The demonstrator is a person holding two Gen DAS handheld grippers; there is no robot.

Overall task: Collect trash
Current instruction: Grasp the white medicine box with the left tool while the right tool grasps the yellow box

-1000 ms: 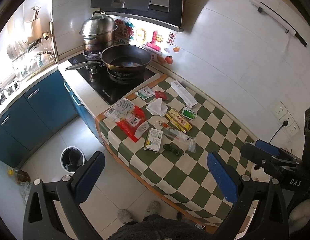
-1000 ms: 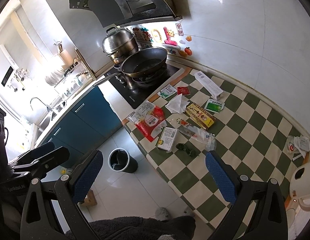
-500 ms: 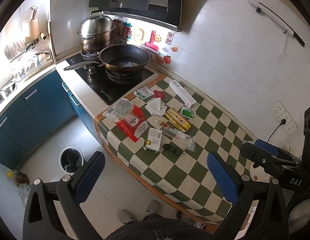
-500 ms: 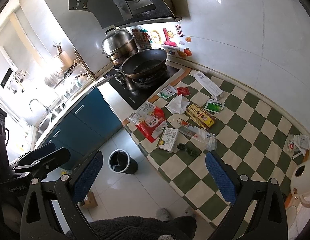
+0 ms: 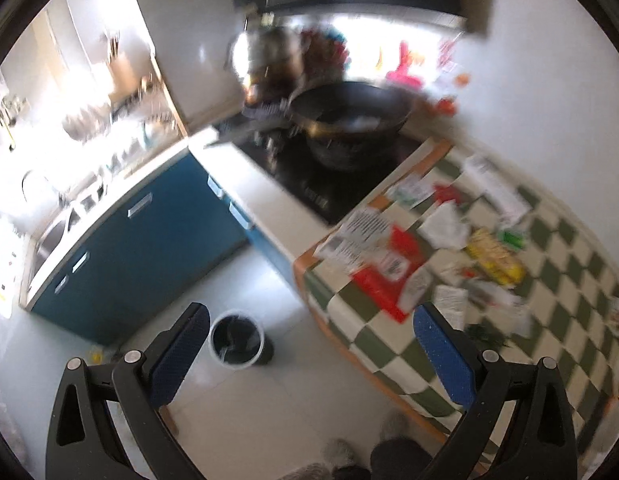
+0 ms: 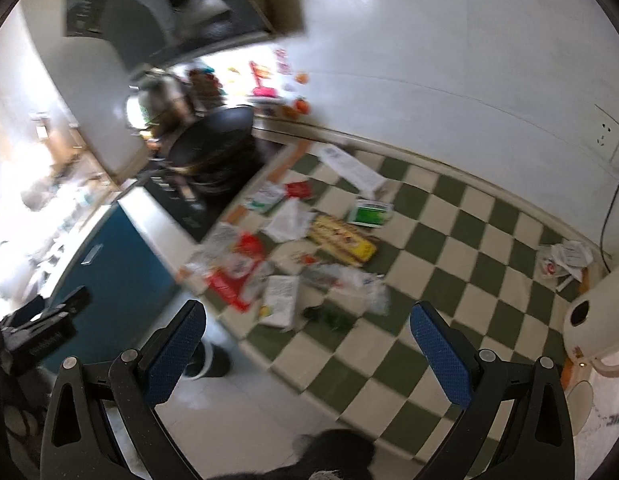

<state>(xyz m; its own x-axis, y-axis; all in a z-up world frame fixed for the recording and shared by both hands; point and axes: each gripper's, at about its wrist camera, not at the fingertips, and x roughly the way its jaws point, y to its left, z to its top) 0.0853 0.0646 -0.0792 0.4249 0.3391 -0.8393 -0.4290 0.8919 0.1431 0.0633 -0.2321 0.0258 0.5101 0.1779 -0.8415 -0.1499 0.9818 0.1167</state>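
Trash: a scatter of wrappers on my green-and-cream checked worktop cover (image 6: 461, 240), bunched near the corner next to the black hob (image 5: 337, 176). There is a red-and-white plastic packet (image 6: 237, 268) at the front edge, a yellow flat box (image 6: 343, 240), a green-and-white small carton (image 6: 369, 212), a crumpled white tissue (image 6: 289, 220), a long white printed box (image 6: 351, 168) by the back edge, a white printed leaflet (image 6: 281, 300), a clear crinkled bag (image 6: 361, 284) and a dark green leafy scrap (image 6: 329, 316).
Bin: a round black-lined waste bin (image 5: 237, 342) stands on the floor below the worktop's front edge.
My left tongs (image 5: 309, 360): blue pads spread wide, holding nothing, over the floor beside the bin.
My right tongs (image 6: 309, 356): spread just as wide, empty, above the front edge.
Hard to read: both views are smeared; print on the packets is illegible.
Right view only: more crumpled white wrappers (image 6: 565, 260) at the far end, beside a cream round appliance (image 6: 597, 320), and my left tongs at the frame's left border.
Left view only: the whole bin; in the right view a pad covers most of it.
Beyond: a dark wok (image 5: 349, 120) sits on the hob.
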